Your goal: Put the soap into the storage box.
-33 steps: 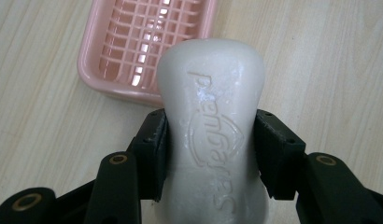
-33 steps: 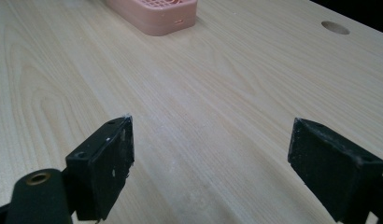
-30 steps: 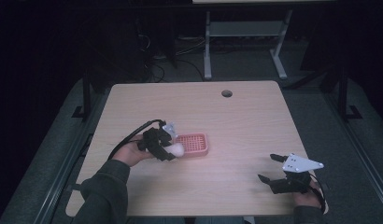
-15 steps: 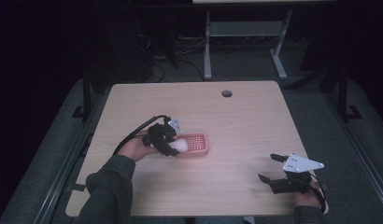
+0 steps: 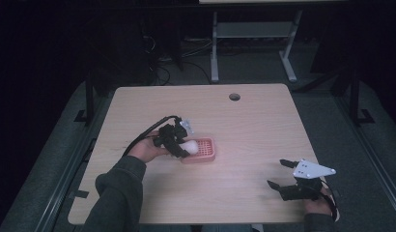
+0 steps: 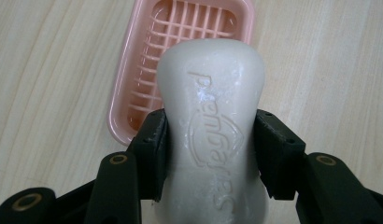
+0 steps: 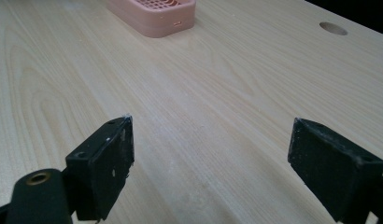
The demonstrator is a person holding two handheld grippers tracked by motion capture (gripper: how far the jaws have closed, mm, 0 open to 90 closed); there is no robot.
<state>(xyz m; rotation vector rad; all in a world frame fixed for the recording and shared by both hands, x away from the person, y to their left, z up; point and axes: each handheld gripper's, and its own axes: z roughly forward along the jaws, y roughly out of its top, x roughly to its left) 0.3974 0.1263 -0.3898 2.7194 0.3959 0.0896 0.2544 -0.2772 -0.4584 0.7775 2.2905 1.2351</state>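
Note:
A white bar of soap [image 6: 213, 116] with raised lettering is clamped between the pads of my left gripper [image 6: 210, 149], which is shut on it. The bar hangs over the near end of a pink soap dish [image 6: 152, 60] with a grid floor. In the high view the left gripper [image 5: 179, 145] and the soap [image 5: 190, 145] sit at the left end of the pink dish [image 5: 204, 150], near the table's middle. My right gripper [image 5: 278, 175] rests low near the front right edge, jaws wide apart with nothing between them [image 7: 210, 163].
The light wooden table [image 5: 244, 125] has a round cable hole [image 5: 234, 96] at the back. In the right gripper view the pink dish [image 7: 154, 14] lies far ahead and the hole [image 7: 333, 28] at the upper right. A metal stand [image 5: 249, 34] stands behind the table.
My left gripper has carried the soap a little to the right, over the dish's left end. The right gripper has stayed still.

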